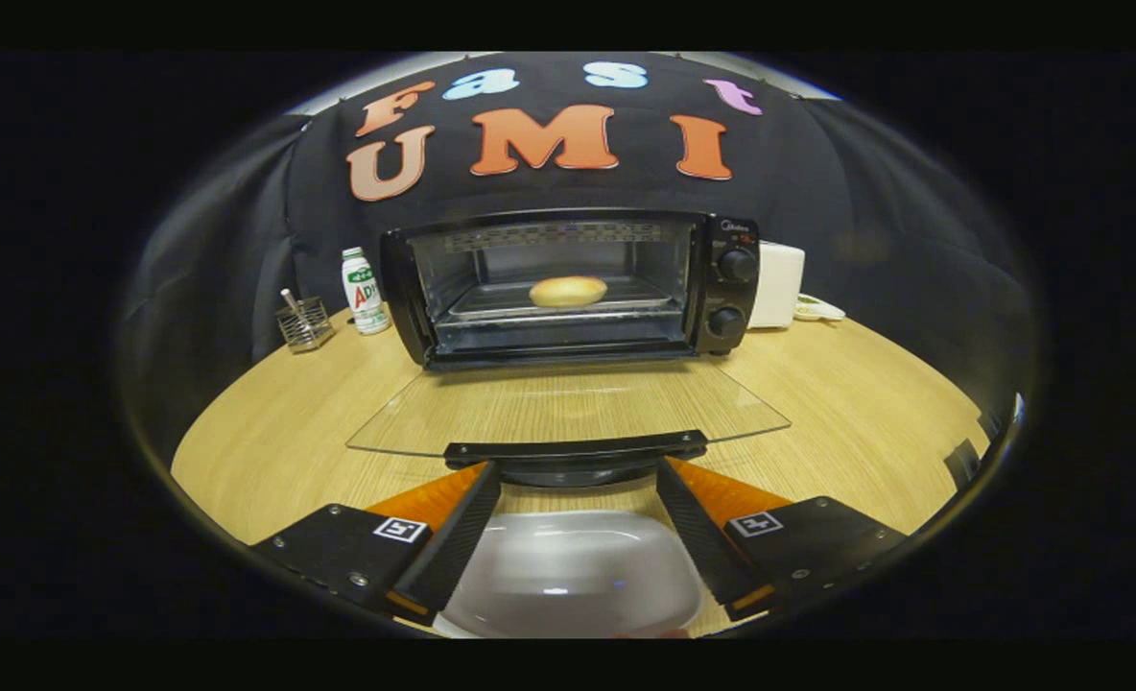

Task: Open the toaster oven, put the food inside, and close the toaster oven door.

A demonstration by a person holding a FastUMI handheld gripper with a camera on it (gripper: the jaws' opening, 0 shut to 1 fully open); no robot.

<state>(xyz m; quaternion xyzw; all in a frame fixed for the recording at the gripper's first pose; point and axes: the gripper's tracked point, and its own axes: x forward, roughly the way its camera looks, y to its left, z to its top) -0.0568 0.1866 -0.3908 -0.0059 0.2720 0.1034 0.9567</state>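
Note:
A black toaster oven (568, 288) stands on the wooden table with its glass door (568, 408) folded down flat toward me. A round bread roll (568, 291) lies on the tray inside the oven. The door's dark handle (576, 449) runs along its near edge, just ahead of my fingertips. My gripper (578, 470) is open, its fingers wide apart and touching nothing. A white plate (573, 571) sits on the table between and under the fingers.
Left of the oven stand a small white bottle (364, 291) and a wire holder (303, 322). A white box (777, 284) and a small dish (819, 308) are at the oven's right. Bare table (865, 403) spreads on both sides of the door.

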